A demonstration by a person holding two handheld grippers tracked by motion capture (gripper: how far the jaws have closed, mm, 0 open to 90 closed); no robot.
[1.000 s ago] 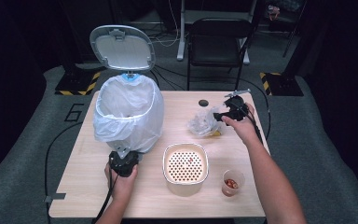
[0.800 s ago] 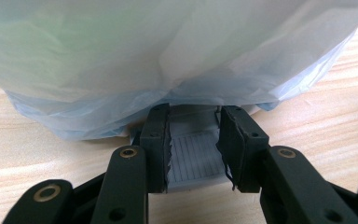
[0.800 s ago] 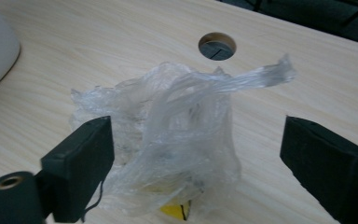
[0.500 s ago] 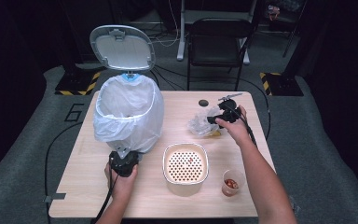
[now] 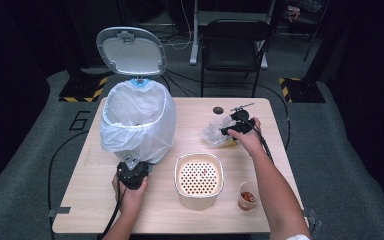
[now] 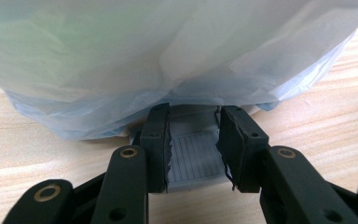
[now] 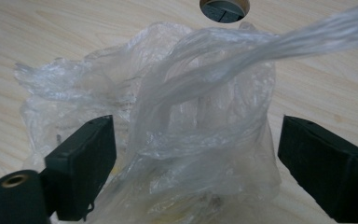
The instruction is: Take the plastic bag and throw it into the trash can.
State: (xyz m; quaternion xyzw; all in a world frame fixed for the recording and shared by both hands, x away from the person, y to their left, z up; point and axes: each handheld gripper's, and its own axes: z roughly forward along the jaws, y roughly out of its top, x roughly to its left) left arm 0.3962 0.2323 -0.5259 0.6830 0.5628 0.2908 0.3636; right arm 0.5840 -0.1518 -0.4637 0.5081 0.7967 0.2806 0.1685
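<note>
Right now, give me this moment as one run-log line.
left gripper: shut on bin pedal | right gripper: open around crumpled clear bag, jaws just closing | bin lid: up

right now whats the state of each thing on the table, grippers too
bin lid: flipped up, open
bin liner: draped over the rim, hanging down the sides
bin pedal: clamped between the jaws
left hand-held gripper: shut on the bin pedal
right hand-held gripper: open, jaws either side of the crumpled clear bag, just been closing
crumpled clear bag: lying on the table, not gripped
perforated tub: upright, uncovered
paper cup: upright, something reddish inside
</note>
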